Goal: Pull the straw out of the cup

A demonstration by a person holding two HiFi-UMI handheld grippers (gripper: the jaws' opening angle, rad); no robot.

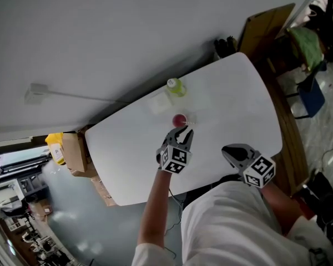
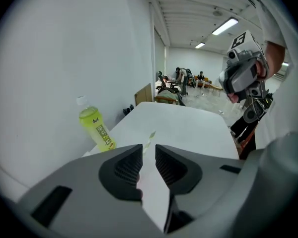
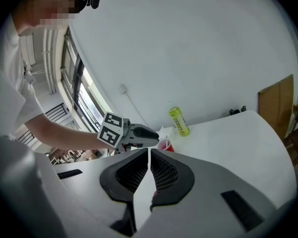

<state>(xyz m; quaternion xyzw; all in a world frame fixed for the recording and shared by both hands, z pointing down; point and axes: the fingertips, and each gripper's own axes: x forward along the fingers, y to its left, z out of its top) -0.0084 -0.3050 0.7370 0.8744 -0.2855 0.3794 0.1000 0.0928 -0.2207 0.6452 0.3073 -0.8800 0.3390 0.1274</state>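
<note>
Holding right gripper back, fingers closed, empty. Hovering left gripper, fingers parted and empty, cup just ahead of them, likely readying for the straw.

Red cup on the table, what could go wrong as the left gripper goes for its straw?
The open left gripper hovers right by the red cup, while the right gripper hangs back, shut, so nothing steadies the cup: pulling the straw might lift or tip it. The green bottle stands close behind and could get knocked.
</note>
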